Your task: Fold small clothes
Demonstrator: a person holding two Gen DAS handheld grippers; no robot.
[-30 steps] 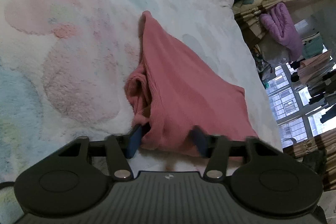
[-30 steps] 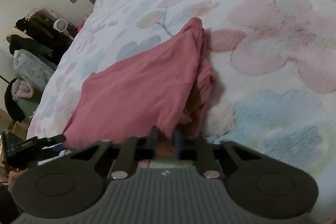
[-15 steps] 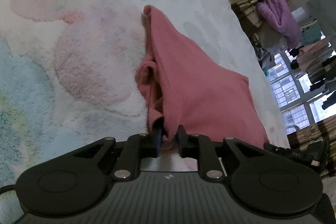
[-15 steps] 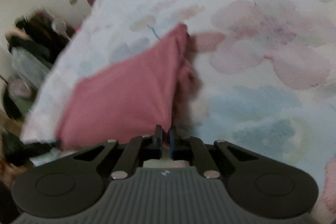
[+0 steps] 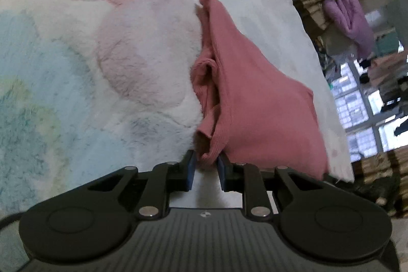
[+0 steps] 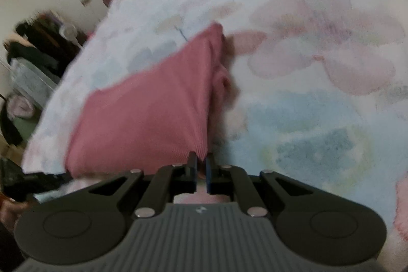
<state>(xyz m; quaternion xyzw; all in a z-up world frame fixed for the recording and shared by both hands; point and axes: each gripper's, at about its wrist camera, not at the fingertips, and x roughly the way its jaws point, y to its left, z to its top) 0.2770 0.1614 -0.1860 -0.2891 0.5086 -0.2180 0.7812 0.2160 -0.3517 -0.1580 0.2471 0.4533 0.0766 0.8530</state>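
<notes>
— Where was the pink garment [image 5: 257, 98]?
— Lying on the bed [image 5: 107, 62]. The left gripper [image 5: 207, 164] had its jaws opening, a bunched corner between them.
— And the right gripper [image 6: 201, 164]?
— Clamped tight on the other corner.

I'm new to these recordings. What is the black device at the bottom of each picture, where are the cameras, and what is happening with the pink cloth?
A person holds a two-finger gripper in each hand, and each carries a camera looking along its fingers. In the left view, the left gripper is opening, with a bunched corner of the small pink knit garment between its fingers. In the right view, the right gripper is shut on another edge of the garment. It lies on a fluffy pastel flowered blanket.
</notes>
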